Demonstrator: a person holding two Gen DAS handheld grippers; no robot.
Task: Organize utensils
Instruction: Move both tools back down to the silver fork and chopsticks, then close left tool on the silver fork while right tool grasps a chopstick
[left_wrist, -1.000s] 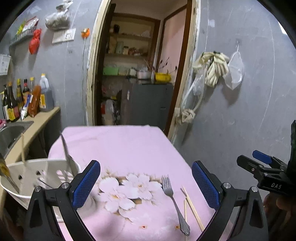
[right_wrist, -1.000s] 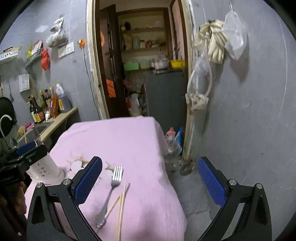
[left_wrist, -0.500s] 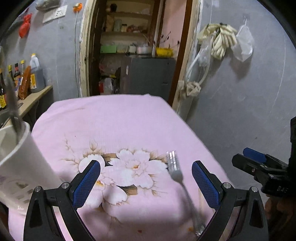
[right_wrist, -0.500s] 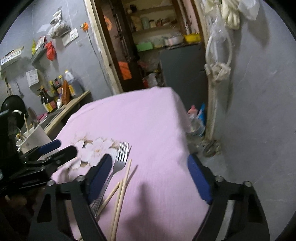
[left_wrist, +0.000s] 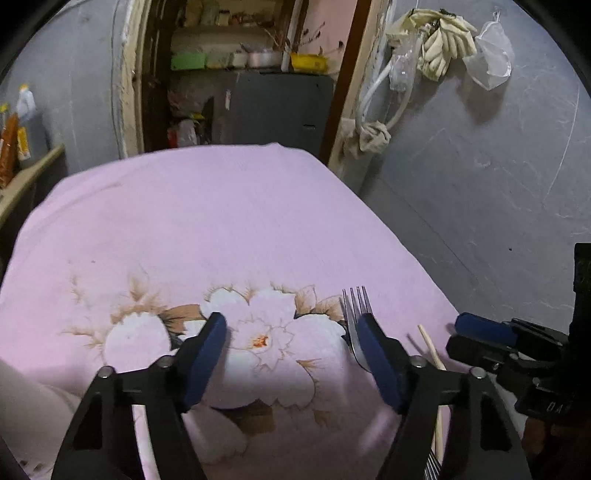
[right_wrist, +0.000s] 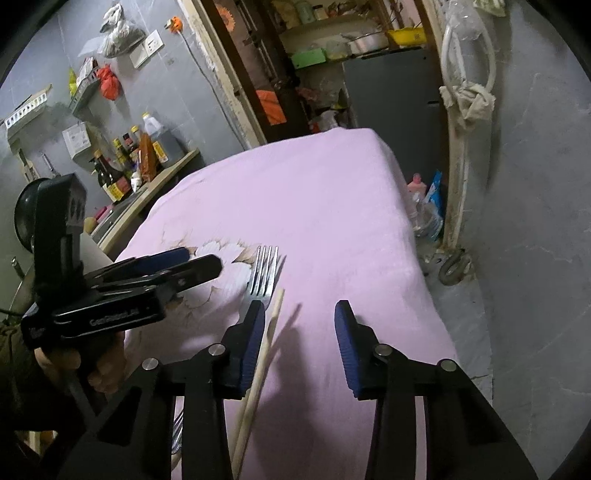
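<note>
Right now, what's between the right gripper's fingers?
Only bare pink tablecloth, per the right wrist view. The chopsticks and fork sit just outside its left finger.

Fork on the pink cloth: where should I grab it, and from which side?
Grip the fork at its narrow neck just below the tines, coming down from above with the right gripper, one finger on each side. It lies flat, and the chopsticks sit close along its right side, so keep the closure narrow.

Shiny metal fork (right_wrist: 263, 275), seemingly wooden chopsticks (right_wrist: 258, 365), matt pink cloth (right_wrist: 317, 192).
</note>
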